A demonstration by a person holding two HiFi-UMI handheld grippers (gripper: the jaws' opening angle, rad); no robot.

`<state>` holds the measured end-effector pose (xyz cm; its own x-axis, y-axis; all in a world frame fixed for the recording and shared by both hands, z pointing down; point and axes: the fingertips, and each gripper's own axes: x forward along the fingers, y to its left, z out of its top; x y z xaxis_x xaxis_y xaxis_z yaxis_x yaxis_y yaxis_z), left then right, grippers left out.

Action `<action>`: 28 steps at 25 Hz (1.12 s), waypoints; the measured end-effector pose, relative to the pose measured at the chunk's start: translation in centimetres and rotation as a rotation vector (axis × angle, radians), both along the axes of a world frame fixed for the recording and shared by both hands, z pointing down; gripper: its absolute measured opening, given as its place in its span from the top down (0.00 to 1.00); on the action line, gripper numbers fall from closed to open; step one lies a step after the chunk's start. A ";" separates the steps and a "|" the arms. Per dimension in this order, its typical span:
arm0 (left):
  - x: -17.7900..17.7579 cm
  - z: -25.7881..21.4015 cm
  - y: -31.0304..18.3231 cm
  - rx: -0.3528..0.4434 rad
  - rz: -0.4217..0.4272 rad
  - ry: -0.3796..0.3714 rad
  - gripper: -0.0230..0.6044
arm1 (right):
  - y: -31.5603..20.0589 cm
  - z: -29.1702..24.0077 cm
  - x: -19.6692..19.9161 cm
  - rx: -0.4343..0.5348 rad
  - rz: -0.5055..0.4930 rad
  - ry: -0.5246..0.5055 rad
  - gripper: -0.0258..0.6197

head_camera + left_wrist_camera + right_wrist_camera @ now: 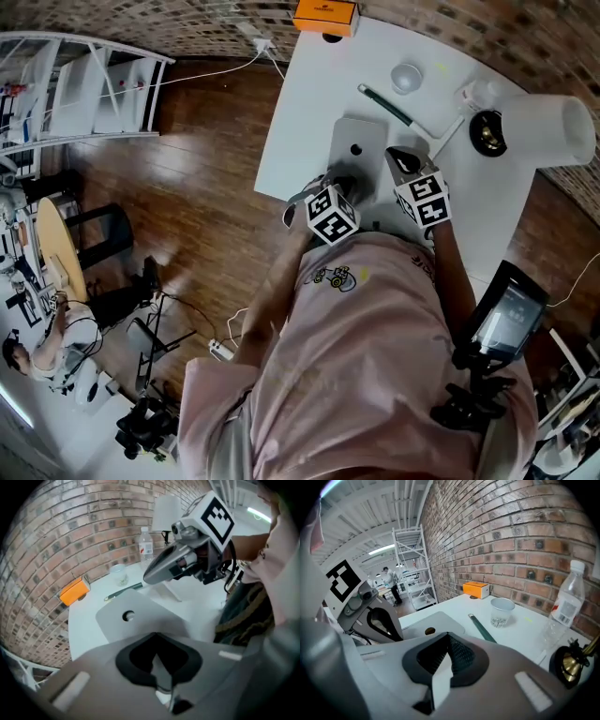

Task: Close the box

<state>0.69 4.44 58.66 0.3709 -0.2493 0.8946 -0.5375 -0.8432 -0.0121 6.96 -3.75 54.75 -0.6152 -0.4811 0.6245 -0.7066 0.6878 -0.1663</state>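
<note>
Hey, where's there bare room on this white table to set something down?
Bare: the left strip of the table between orange box and grey box, and the near right corner beside the lamp. Crowded: far right, around cup, pen and bottle.

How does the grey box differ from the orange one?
The grey box is broad and flat with a round hole on top; the orange box is smaller and blockier. The grey box lies near the front edge; the orange box at the far edge. Both rest on the white table.
</note>
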 end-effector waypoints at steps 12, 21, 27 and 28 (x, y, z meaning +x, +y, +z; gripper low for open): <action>-6.5 -6.3 -4.4 0.261 -0.513 0.254 0.96 | -0.7 -0.6 3.5 0.039 0.200 -0.016 0.96; -10.8 -7.0 -4.3 0.269 -0.571 0.265 0.96 | -1.0 -2.3 2.6 0.079 0.300 -0.122 0.96; -14.9 -7.7 -6.5 0.246 -0.635 0.297 0.96 | -1.4 -4.8 1.1 0.183 0.356 -0.114 0.96; -15.1 -7.9 -7.0 0.235 -0.629 0.304 0.96 | -1.4 -5.0 1.1 0.191 0.379 -0.110 0.96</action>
